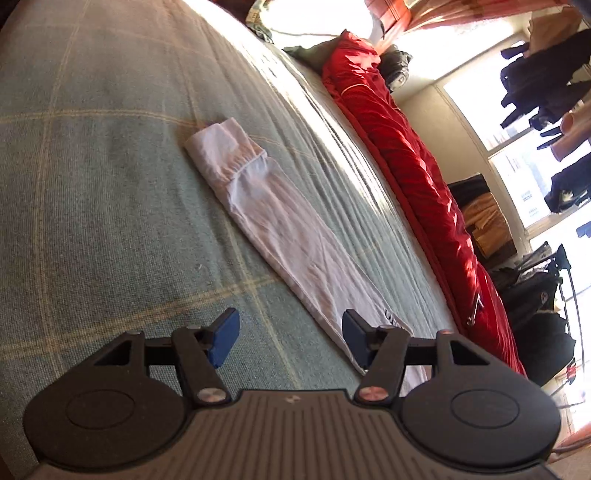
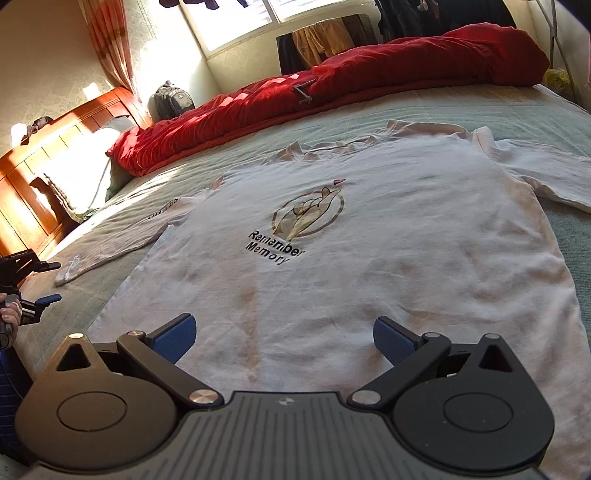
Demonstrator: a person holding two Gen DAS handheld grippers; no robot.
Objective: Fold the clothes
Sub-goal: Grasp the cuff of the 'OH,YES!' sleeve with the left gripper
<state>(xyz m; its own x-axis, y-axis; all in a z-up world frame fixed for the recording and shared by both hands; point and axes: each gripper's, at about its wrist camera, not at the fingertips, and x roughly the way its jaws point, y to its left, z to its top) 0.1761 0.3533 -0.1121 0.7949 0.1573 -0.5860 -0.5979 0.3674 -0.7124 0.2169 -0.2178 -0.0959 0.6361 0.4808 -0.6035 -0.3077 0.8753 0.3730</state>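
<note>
We have a white T-shirt [image 2: 369, 236] spread flat, front up, on the pale green checked bedcover [image 2: 569, 243]. Its chest carries a round hand emblem [image 2: 308, 216] with the words "Remember Memory" beneath. Seen from our right wrist, the collar lies at the far end and the hem nearest us. One sleeve [image 2: 546, 177] reaches out to the right; the other long sleeve [image 1: 280, 229] stretches out to the left, its cuff end folded back on itself.

Our right gripper [image 2: 282, 338] hovers just above the hem, blue pads [image 2: 173, 338] well apart, with nothing between them. We cannot tell whether it touches the cloth.

Our left gripper [image 1: 291, 338] looks along the left sleeve from near where it joins the body. Its jaws stand partly apart and hold nothing; its right pad [image 1: 356, 341] sits over the sleeve's near edge, its left pad [image 1: 223, 338] over bare bedcover. The same gripper shows at the left edge of the right wrist view, in a hand [image 2: 9, 314].

A rumpled red quilt [image 2: 332, 85] lies along the far side of the bed. A wooden headboard [image 2: 40, 173] stands at the far left, with a grey backpack [image 2: 171, 99] beyond it. Dark garments [image 1: 546, 81] hang by the bright window [image 2: 236, 22].
</note>
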